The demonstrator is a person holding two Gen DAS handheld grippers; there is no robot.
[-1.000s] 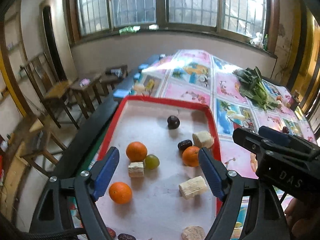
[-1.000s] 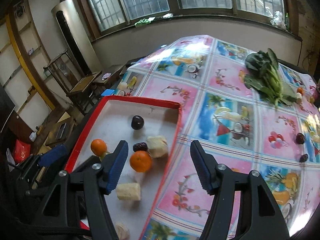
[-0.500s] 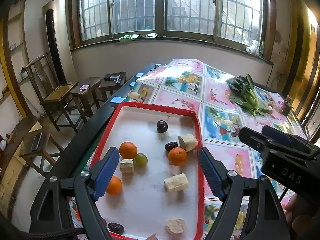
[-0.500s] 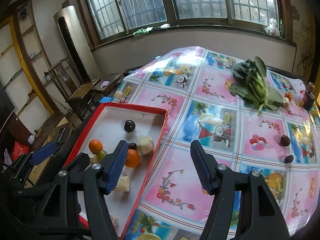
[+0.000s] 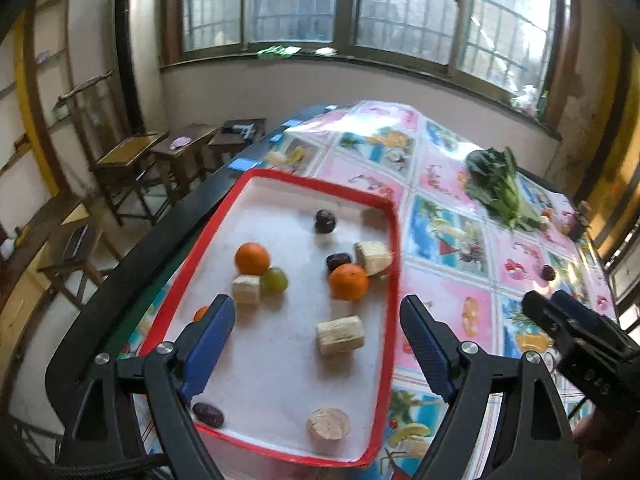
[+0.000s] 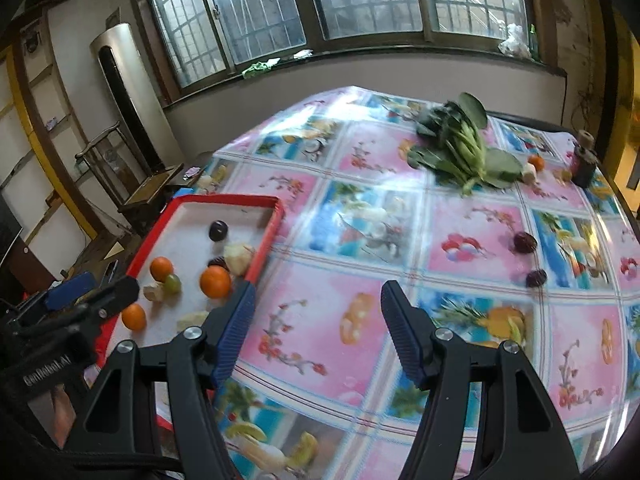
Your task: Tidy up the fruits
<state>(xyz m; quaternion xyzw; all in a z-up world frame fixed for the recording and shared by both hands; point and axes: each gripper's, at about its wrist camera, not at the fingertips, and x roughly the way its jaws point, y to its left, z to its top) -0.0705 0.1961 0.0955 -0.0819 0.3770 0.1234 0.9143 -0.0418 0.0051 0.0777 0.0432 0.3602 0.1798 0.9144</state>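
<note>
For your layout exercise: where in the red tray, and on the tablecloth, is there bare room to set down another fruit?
Free: the red tray's far-left corner beyond the plum; the tablecloth between tray and leafy greens. Crowded: mid-tray, around the oranges.

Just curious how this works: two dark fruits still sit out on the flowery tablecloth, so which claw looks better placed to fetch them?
Probably the right claw: it hangs open over the tablecloth, with the round dark fruits ahead on its side. The left claw, jaws opening, faces the red-rimmed tray.
</note>
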